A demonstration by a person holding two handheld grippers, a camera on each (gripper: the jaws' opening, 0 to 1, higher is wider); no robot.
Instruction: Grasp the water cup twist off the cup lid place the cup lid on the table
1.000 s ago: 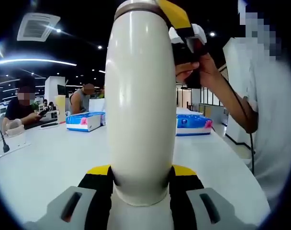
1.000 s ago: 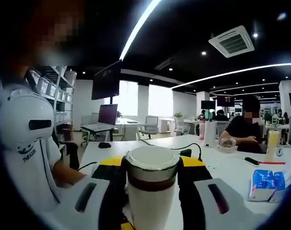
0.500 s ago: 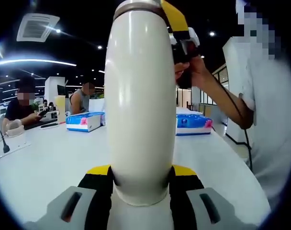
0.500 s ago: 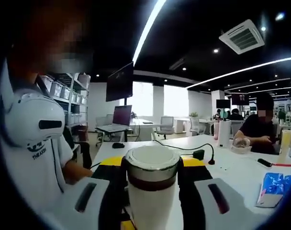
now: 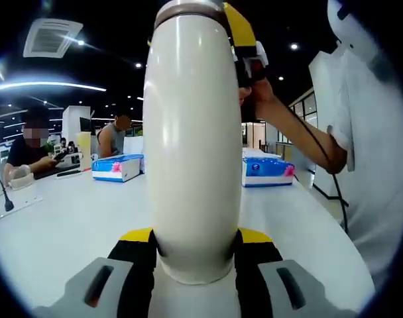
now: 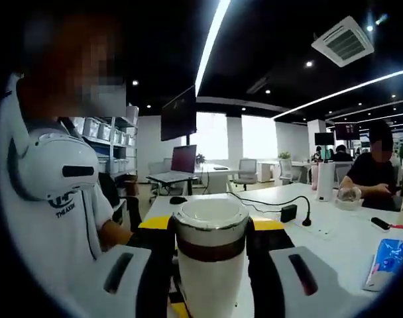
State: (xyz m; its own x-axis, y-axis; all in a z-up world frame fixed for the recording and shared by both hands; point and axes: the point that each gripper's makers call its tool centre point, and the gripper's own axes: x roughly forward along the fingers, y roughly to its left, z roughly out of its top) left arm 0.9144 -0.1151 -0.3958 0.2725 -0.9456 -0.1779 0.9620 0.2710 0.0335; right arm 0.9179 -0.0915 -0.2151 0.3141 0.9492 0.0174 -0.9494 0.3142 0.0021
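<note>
A tall white water cup (image 5: 196,146) stands upright between the jaws of my left gripper (image 5: 196,237), which is shut on its lower body. Its top carries a lid (image 6: 211,222) with a pale cap and a dark brown band. My right gripper (image 6: 211,228) is shut on that lid, one jaw on each side. In the left gripper view, a yellow finger (image 5: 240,23) of the right gripper shows at the cup's top right, with the person's hand (image 5: 258,89) behind it. The lid sits on the cup; I see no gap between them.
The white table (image 5: 69,218) spreads under the cup. Blue boxes lie on it at the left (image 5: 118,165) and right (image 5: 266,169). The person's torso (image 5: 380,165) stands close on the right. A power strip with cable (image 6: 291,212) and seated people (image 5: 29,149) are farther off.
The right gripper has turned around the cup's top with the lid in it; its background has slid right and the hand has moved closer to the cup. The cup body and left gripper stay still.
</note>
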